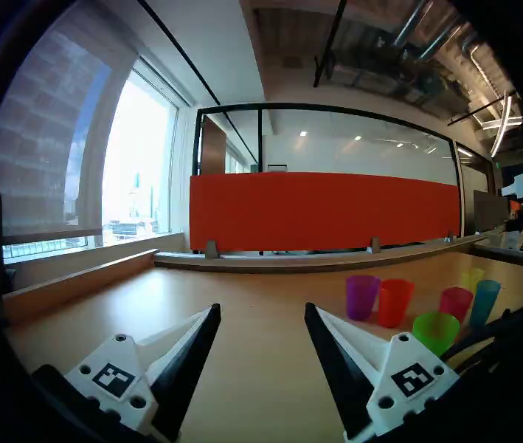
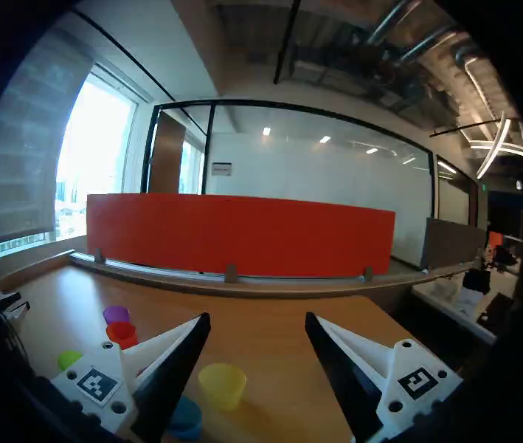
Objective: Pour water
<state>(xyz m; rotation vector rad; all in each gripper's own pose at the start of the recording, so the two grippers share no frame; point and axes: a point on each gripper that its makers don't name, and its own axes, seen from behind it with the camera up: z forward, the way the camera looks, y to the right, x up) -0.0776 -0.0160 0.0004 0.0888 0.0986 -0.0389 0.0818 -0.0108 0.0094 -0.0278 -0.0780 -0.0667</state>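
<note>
Light wooden desk (image 1: pixel 261 384) runs to an orange partition (image 1: pixel 320 210), with a bright window (image 1: pixel 136 170) at left and a glass wall (image 1: pixel 357 144) behind.

Left gripper view: the left gripper (image 1: pixel 262 308) hovers over bare desk, jaws spread, gripping nothing. Each finger mount carries a square black-and-white marker (image 1: pixel 113 379) with no legible text. To the right stand the cups, upright: purple cup (image 1: pixel 362 297), orange cup (image 1: pixel 395 302), green cup (image 1: pixel 435 331), pink cup (image 1: pixel 455 303), yellow cup (image 1: pixel 472 278), teal cup (image 1: pixel 485 301).

Right gripper view: the right gripper (image 2: pixel 257 317) has its jaws spread and empty. The green, purple and orange cups lie left of the fingers. The teal cup is partly hidden by the left finger. The yellow cup appears in the gap, nearer that finger. A wall sign (image 2: pixel 220 168) is too small to read.
</note>
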